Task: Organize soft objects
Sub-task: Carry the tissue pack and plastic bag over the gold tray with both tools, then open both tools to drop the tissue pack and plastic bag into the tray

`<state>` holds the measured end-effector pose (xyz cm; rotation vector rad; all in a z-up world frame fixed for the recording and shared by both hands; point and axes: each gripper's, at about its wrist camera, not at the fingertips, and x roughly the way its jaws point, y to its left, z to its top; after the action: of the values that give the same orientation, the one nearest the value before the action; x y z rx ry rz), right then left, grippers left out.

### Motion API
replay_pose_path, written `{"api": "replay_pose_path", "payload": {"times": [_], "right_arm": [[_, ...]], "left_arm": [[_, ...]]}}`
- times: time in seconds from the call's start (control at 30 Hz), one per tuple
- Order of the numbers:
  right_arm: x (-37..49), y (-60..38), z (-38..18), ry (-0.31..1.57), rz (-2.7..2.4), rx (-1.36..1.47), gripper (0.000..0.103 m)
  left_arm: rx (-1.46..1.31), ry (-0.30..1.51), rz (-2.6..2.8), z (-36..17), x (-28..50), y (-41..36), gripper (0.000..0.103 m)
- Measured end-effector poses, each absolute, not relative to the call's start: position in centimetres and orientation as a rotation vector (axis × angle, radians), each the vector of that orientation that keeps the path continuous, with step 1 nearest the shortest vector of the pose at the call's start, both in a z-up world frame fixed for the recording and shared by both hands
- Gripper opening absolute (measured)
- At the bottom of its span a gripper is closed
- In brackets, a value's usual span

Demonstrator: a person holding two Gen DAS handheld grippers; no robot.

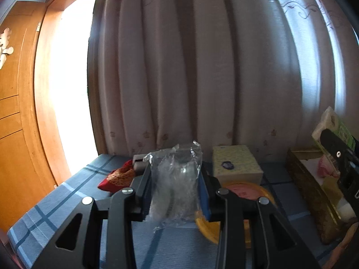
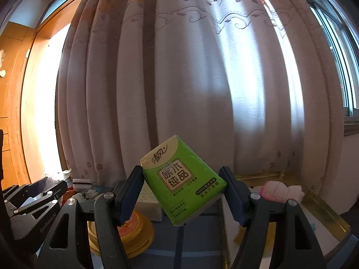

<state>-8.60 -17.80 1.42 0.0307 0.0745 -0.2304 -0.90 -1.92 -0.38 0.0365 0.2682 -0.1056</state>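
My left gripper (image 1: 176, 179) is shut on a crumpled clear plastic bag (image 1: 177, 179) and holds it upright above the blue plaid surface (image 1: 53, 206). My right gripper (image 2: 182, 187) is shut on a green tissue pack (image 2: 182, 179), tilted, held above the surface. The right gripper and its pack also show at the right edge of the left wrist view (image 1: 336, 139). A gold tray (image 2: 323, 210) at the right holds a pink and white soft item (image 2: 280, 190). The left gripper shows at the lower left of the right wrist view (image 2: 44, 192).
A pale yellow tissue box (image 1: 235, 161) stands behind a yellow round lid (image 1: 244, 195). A red and gold pouch (image 1: 119, 177) lies at the left. The gold tray (image 1: 311, 188) stands at the right. Curtains (image 1: 202, 67) hang behind, and a wooden door frame (image 1: 38, 89) is left.
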Motion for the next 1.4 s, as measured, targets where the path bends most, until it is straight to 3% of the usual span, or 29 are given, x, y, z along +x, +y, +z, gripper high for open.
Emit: {"api": "replay_pose_path", "payload": {"times": [1.1, 1.4], "right_arm": [[-15.8, -34.8, 2.1, 0.082, -0.534, 0.236, 0.071], [-13.9, -38.2, 2.8, 0.185, -0.521, 0.312, 0.071]], "left_arm": [[0.105, 0.214, -0.52, 1.2, -4.7, -16.8, 0.034], [0.159, 0.309, -0.59, 1.8, -1.9, -22.5, 0.034]]}}
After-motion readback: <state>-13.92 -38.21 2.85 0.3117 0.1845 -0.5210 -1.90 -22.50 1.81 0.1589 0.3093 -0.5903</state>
